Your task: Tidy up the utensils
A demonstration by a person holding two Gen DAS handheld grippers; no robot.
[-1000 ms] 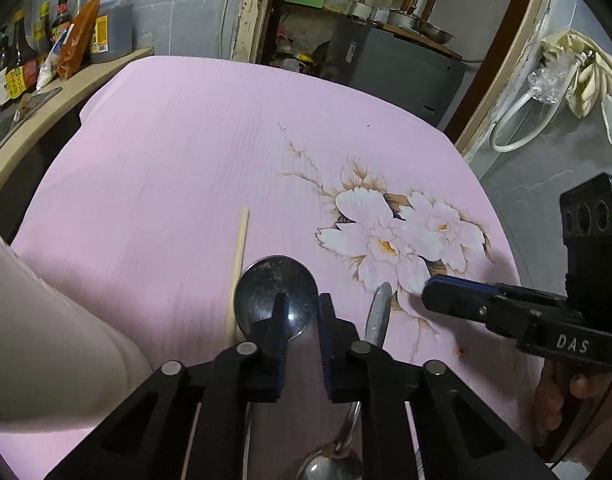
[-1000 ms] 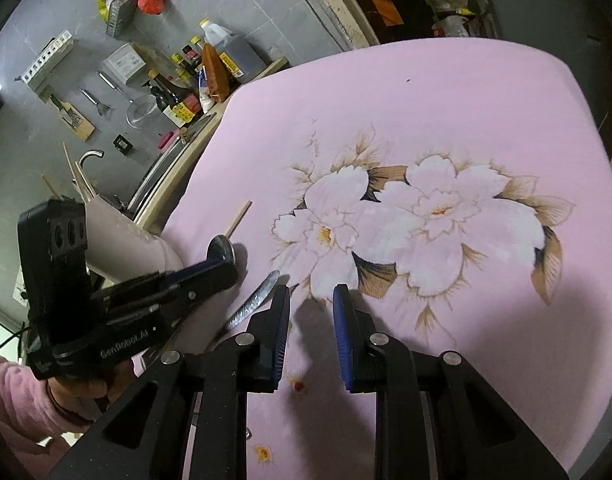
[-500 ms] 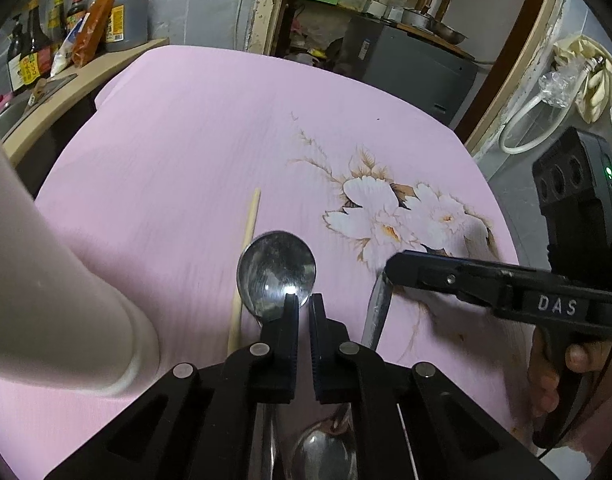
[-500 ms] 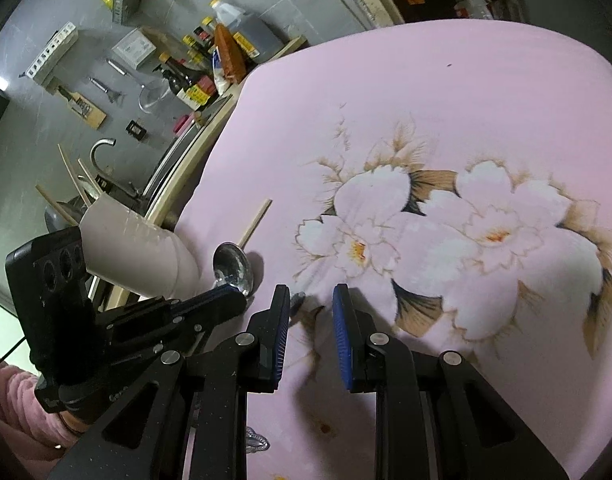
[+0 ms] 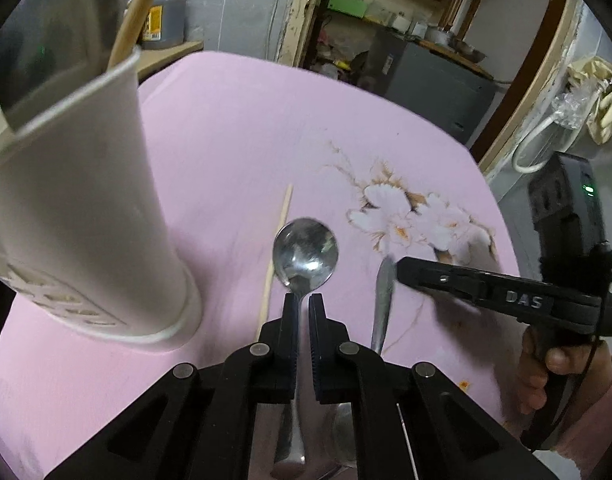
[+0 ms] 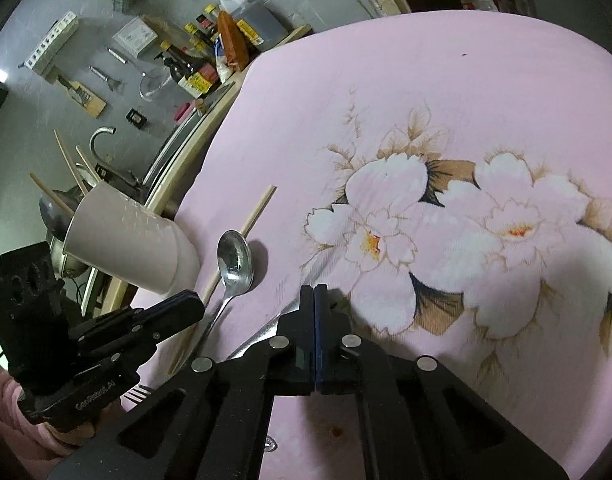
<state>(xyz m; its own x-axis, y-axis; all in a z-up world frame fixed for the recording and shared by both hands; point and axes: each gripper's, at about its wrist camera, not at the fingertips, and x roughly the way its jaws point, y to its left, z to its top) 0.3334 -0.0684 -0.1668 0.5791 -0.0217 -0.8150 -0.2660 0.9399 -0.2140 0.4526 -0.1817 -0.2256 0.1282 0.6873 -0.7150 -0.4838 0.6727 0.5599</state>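
Utensils are spread on one pink flowered tablecloth (image 5: 226, 120). One round-bowled spoon (image 5: 306, 248) is clamped at its neck by the nearly closed left gripper (image 5: 304, 300). The right gripper (image 6: 314, 292) has just been closing and is seen pressed fully together at the tip of a second flat metal handle (image 5: 384, 300); whether that tip is pinched cannot be told. One loose chopstick (image 5: 280, 220) lies just beside the spoon. Further left, one white cup (image 5: 86, 200) stands with three chopsticks (image 6: 64, 152) in it.
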